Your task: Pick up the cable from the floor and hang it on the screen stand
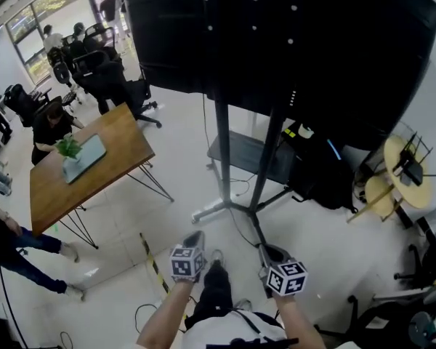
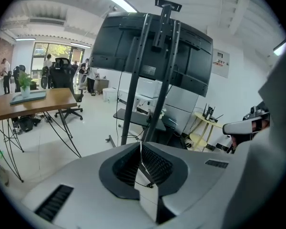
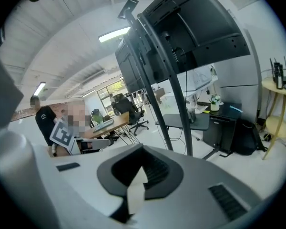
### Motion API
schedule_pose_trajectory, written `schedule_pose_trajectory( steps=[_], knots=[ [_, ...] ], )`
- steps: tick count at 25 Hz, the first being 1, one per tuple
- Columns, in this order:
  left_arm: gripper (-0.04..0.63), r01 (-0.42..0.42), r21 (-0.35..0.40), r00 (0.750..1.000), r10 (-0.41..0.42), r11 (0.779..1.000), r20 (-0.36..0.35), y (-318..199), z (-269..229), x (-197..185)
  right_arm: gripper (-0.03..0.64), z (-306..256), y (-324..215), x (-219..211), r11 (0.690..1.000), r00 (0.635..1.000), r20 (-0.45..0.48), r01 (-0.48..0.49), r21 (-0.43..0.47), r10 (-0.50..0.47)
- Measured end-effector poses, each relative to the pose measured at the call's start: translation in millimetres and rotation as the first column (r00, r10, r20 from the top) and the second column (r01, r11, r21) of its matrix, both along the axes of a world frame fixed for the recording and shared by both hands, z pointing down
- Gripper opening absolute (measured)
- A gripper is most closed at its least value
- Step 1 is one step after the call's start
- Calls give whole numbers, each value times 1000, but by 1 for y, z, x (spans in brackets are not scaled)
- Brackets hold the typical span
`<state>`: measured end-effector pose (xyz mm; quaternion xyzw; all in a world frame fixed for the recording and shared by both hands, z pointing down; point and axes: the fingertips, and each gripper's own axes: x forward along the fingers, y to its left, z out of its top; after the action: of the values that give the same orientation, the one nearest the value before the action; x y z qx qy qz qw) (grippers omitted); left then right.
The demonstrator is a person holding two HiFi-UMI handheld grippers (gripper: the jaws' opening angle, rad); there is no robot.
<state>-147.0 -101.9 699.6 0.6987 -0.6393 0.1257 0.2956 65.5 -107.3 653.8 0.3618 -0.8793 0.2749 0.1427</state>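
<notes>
A large black screen (image 1: 276,35) stands on a black two-post stand (image 1: 224,144) with a low shelf (image 1: 247,155), right in front of me. A thin black cable (image 1: 237,227) runs over the white floor from the stand's foot, and another loop of cable (image 1: 142,313) lies at the lower left. My left gripper (image 1: 194,240) and right gripper (image 1: 267,253) are held side by side below the stand, both shut. The left gripper view shows shut jaws (image 2: 141,145) aimed at the stand (image 2: 133,94), with a thin dark line across the pads. The right gripper (image 3: 143,149) holds nothing.
A wooden table (image 1: 116,147) with a plant and a laptop stands at the left, with office chairs (image 1: 102,71) behind it and a person's legs (image 1: 29,246) beside it. A black bag (image 1: 323,177) and round yellow side tables (image 1: 407,169) sit right of the stand. Striped tape (image 1: 154,266) marks the floor.
</notes>
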Motion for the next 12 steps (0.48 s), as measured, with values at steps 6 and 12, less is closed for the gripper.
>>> schedule_pose_trajectory(
  steps=[6,12],
  knots=[
    [6,-33,-68,999,36,997,37,-111,55,-49,8,30,-82,-37,998,998,1,-61,-34,61],
    [7,-118,-134,985,133,984,113,-214,114,-75,8,64,-156,-80,992,994,3,-105,-63,106]
  ],
)
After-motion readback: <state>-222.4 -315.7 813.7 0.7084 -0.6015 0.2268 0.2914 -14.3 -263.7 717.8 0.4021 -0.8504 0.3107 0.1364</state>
